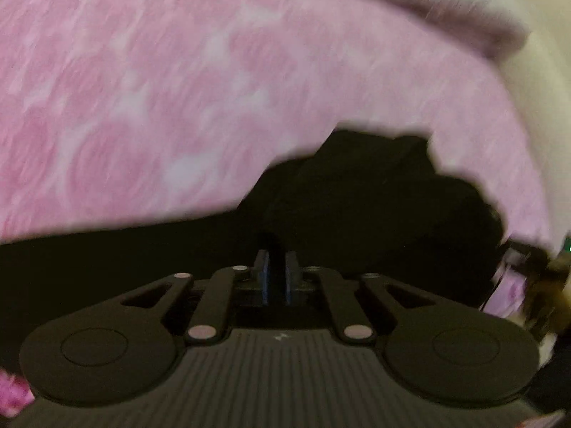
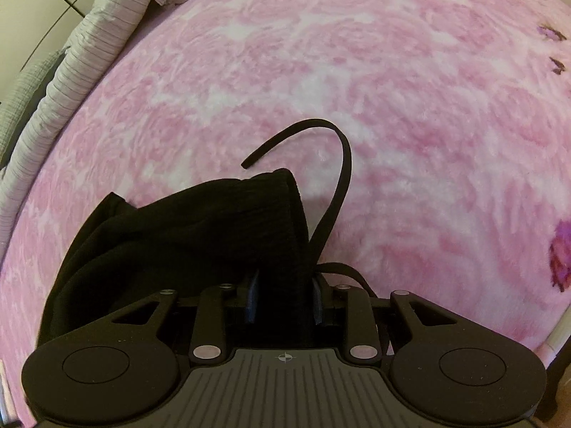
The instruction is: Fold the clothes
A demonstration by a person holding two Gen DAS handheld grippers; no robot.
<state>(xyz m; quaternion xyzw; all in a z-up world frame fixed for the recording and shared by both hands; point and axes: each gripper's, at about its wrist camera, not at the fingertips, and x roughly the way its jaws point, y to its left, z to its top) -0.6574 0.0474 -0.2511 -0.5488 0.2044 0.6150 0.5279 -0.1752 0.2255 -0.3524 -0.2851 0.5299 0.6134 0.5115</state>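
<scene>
Judging by the way it slumps, the black garment [image 2: 200,228] is soft, light and floppy w/ no stiffness at all — it will sag and bunch wherever it isn't supported. Ribbed knit band at the upper edge, thicker there, so that hem looks like the best place to take hold; the thin black strap [image 2: 340,178] curling up beside it is narrow and would prob. slip or twist if gripped alone.

Right tongs [image 2: 283,296] are pinching a bunched fold of the garment between the blue pads [image 2: 251,299], jaws partly apart around the thick cloth. Garment hangs off that grip and drapes down-left onto the pink blanket [image 2: 410,107] covering the bed.

Left tongs [image 1: 276,278] — view is motion-blurred; jaws stand narrowly apart, and dark cloth [image 1: 374,207] lies right ahead of them, but I can't tell whether any of it is caught between the pads.

Blanket is plush, fuzzy, mottled pink and white w/ a rose-like pattern — high friction, so the fabric should stay put once laid flat. Pale crinkled bedding [image 2: 71,71] bunched along the bed's far-left edge.
</scene>
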